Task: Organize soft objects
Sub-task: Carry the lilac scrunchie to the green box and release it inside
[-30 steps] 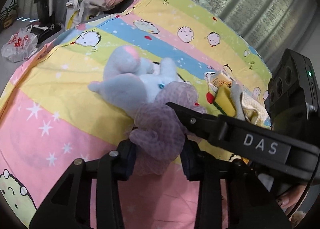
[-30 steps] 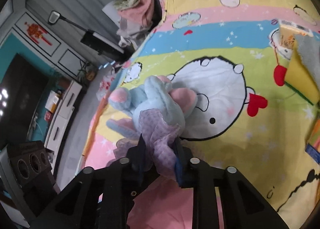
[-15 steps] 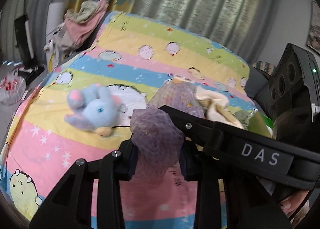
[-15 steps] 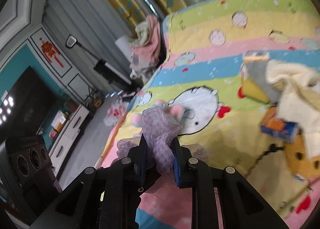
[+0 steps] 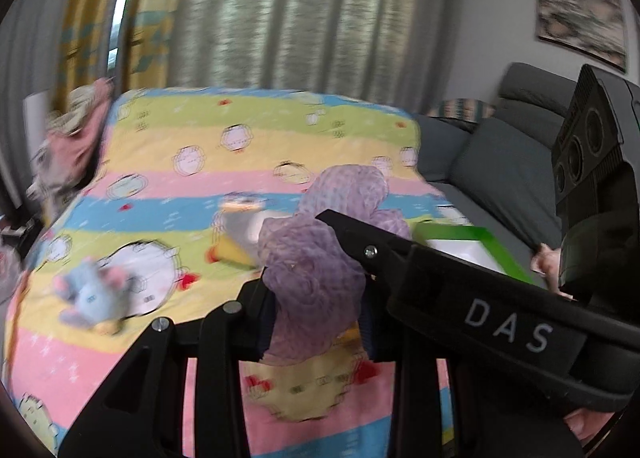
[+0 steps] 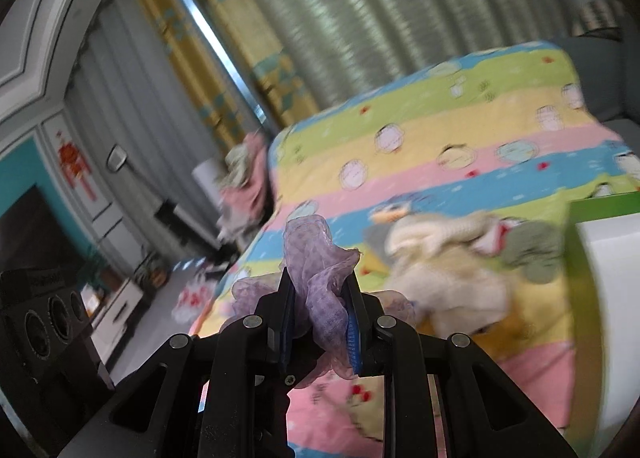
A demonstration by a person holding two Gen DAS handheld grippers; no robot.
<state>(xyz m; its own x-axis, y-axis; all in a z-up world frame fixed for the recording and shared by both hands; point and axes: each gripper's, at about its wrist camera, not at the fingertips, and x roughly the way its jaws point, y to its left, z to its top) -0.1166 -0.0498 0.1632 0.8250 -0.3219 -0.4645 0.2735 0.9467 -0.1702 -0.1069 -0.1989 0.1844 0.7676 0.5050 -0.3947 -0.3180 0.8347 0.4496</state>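
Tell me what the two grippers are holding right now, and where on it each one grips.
Both hold one purple gauzy cloth. The left gripper pinches one bunched part of it, and the right gripper pinches another bunched fold; loose fabric spills above and beside the fingers.

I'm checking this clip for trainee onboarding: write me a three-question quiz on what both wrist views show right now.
1. True or false: both claws are shut on the purple scarf.
2. Where is the blue plush toy? A) in the green-rimmed box B) lying on the striped bedspread C) in the left claw
3. Fill in: the left claw and the right claw both hold one piece of ____ fabric.

Key: 1 true; 2 B, the toy lies on the striped bedspread; 3 purple.
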